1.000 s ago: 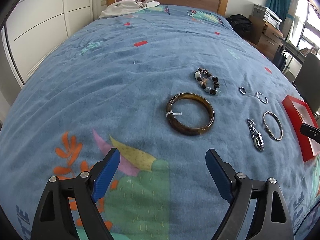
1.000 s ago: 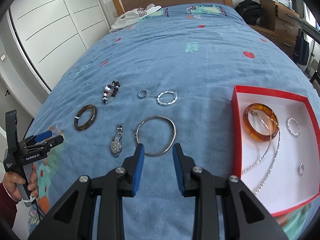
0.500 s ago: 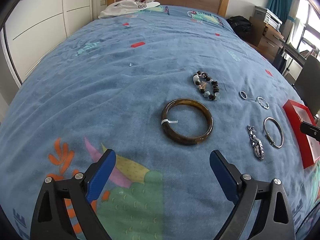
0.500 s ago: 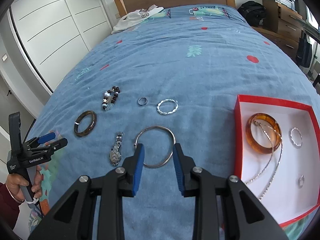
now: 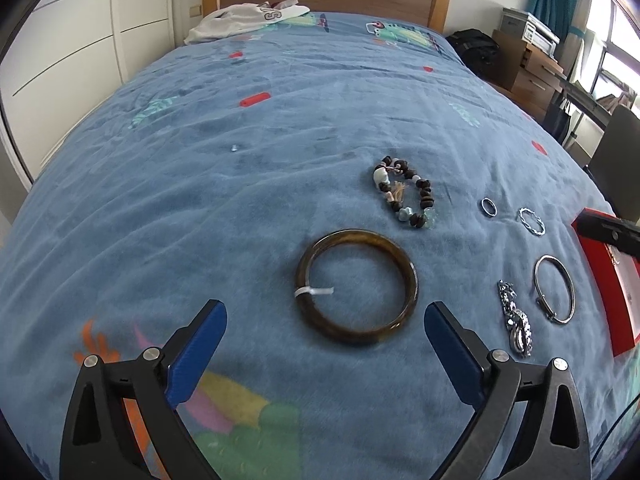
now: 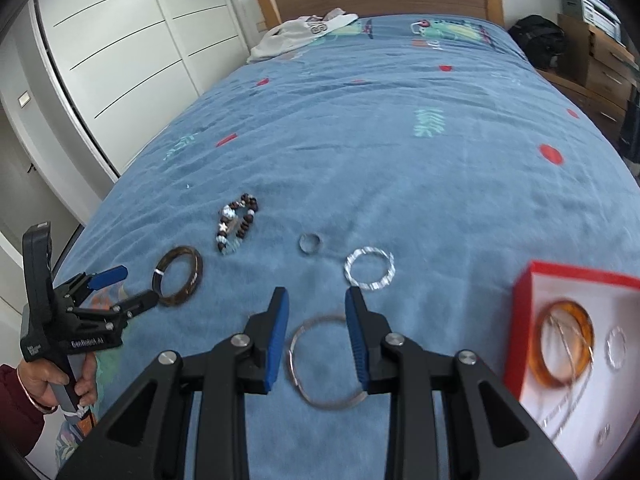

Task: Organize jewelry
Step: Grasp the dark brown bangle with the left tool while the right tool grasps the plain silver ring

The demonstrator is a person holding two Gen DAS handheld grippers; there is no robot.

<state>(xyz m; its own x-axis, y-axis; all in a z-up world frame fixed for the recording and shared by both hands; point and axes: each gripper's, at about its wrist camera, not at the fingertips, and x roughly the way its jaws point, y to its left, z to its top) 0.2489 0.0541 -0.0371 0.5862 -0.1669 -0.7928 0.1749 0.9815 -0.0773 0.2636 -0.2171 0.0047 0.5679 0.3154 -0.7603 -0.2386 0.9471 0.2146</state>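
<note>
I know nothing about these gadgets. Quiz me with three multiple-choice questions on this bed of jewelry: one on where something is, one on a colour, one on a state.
1. Where does the dark brown bangle lie?
A. in the red box
B. on the blue bedspread
C. on the headboard

2. What colour is the rim of the box?
A. red
B. green
C. black

3. How do the jaws of the left gripper stand?
A. clamped on the bangle
B. clamped on the bead bracelet
C. wide apart, holding nothing

Answers: 1 B, the bangle rests on the bedspread just ahead of the jaws. 2 A, its rim is bright red. 3 C, the jaws have just been opening, and nothing sits between them.
</note>
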